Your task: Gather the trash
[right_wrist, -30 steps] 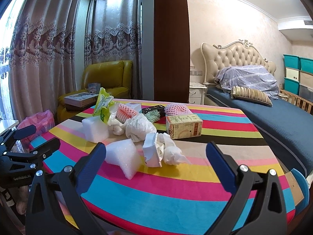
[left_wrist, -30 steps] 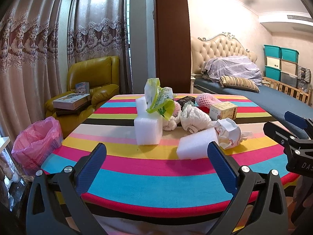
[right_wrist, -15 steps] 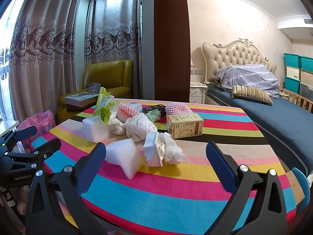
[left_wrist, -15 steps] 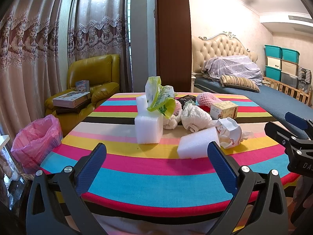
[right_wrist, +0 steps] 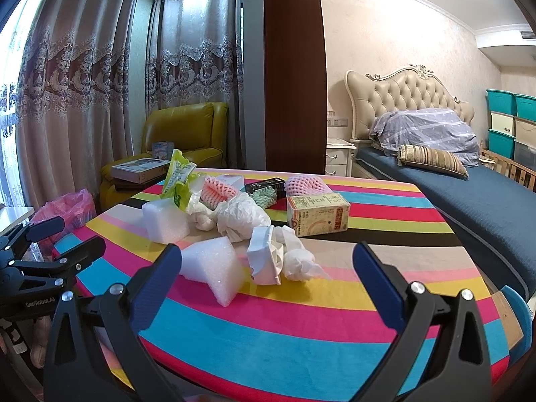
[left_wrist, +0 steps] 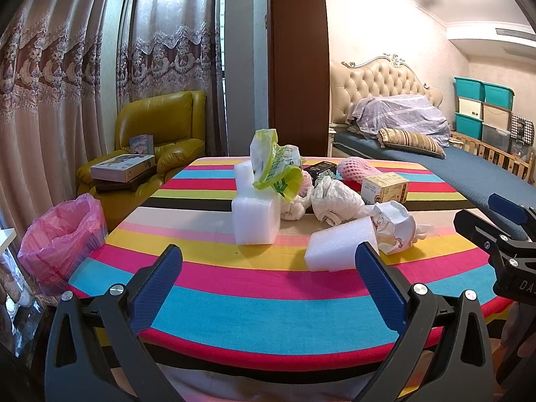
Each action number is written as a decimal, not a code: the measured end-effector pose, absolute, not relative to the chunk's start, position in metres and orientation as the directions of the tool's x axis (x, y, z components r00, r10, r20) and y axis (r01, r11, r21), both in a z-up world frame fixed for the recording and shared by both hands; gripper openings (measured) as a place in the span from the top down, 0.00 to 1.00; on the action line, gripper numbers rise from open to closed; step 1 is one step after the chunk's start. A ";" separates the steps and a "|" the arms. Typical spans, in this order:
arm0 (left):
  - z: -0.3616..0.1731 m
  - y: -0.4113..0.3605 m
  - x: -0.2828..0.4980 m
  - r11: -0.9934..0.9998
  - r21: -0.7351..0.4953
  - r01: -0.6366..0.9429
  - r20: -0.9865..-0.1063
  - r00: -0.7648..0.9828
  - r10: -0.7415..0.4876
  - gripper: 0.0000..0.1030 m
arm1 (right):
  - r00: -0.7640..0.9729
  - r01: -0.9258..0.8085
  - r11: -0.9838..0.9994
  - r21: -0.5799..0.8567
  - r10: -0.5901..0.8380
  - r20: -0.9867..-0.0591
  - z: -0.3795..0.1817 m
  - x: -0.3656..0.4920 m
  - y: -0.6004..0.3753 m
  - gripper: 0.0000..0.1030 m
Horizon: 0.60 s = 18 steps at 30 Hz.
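Trash lies piled on a striped table: a tall white foam block, a flat foam wedge, a crumpled white paper cup, white plastic wads, a green bag, a small carton and pink foam net. A pink-lined bin stands left of the table. My left gripper is open and empty over the near edge. My right gripper is open and empty, facing the wedge and cup.
A yellow armchair with boxes stands behind the bin. A bed lies on the right, with stacked storage boxes behind it. Curtains hang on the left. A dark wood panel stands behind the table.
Both grippers have shifted only slightly; the left view has drifted a little. Both stay open and empty. The trash has not moved.
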<state>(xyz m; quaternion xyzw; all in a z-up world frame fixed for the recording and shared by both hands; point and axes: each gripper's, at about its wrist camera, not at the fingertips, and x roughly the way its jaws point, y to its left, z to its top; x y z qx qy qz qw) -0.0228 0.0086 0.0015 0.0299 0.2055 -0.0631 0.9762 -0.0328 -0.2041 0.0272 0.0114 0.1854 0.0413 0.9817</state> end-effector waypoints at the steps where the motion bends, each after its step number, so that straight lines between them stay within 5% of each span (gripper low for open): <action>1: 0.002 0.009 -0.022 0.990 0.033 0.136 -0.405 0.908 -0.111 0.06 | 0.928 -0.077 0.996 0.038 0.086 -0.362 0.027 -0.033 -0.204 0.04; 18: -0.001 0.008 -0.020 0.987 0.022 0.158 -0.423 0.896 -0.134 0.06 | 0.916 -0.091 0.994 0.056 0.106 -0.388 0.023 -0.026 -0.200 0.04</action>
